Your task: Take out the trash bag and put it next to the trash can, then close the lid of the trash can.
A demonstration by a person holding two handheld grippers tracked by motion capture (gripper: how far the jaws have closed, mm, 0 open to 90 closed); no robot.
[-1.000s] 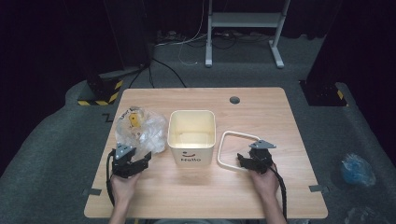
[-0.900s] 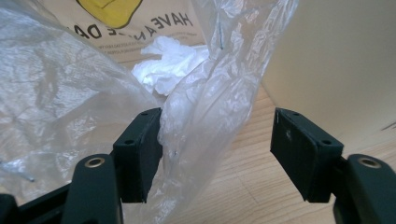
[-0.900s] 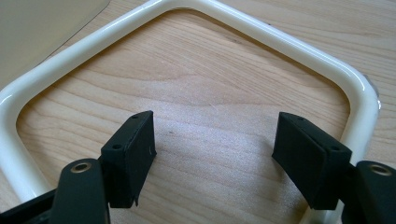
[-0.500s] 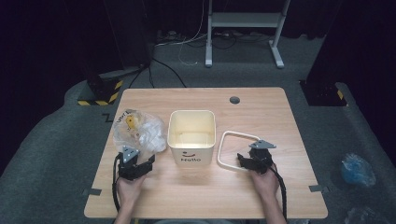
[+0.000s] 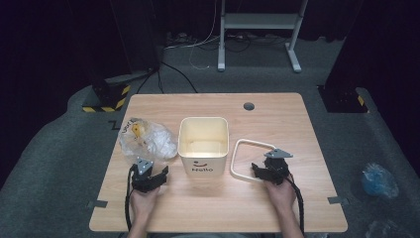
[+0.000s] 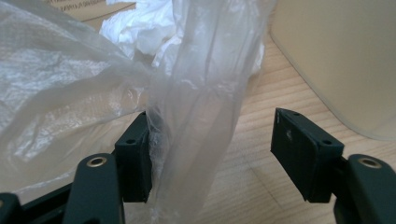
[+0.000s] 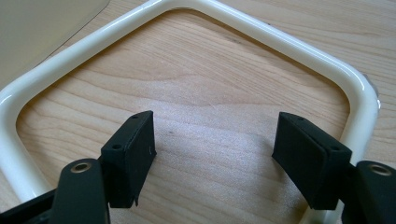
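Clear, crinkled plastic stands between the jaws of the left hand-held gripper [image 6: 212,158]: a gathered fold of the plastic bag [image 6: 196,107] rises like a column against the inner face of one jaw, while the other jaw stands well clear of it, so the jaws are apart and clamped on nothing. That fold runs roughly upright and away from the hand, and the rest of the bag lies just beyond the left hand-held gripper [image 5: 148,177], toward the far left of the worktop [image 5: 297,129]; something white, probably crumpled paper, shows inside it. A close on the bag would need only the free jaw to come across.

Over on the other side, the right hand-held gripper [image 7: 212,154] is also spread wide, its jaws reaching into the opening of the cream rim frame [image 7: 261,35], which lies flat on the wood; one jaw sits just beside the frame's bar. In the high view this right hand-held gripper [image 5: 270,168] rests at the near edge of the frame [image 5: 237,151], and the cream bin [image 5: 203,144] stands between the two hands, beside the bag [image 5: 148,139].

Compared with a second ago, the left hand has drawn back toward the person, nearer the worktop's front edge, and the bag looks stretched after it; the right hand and the frame have not shifted.
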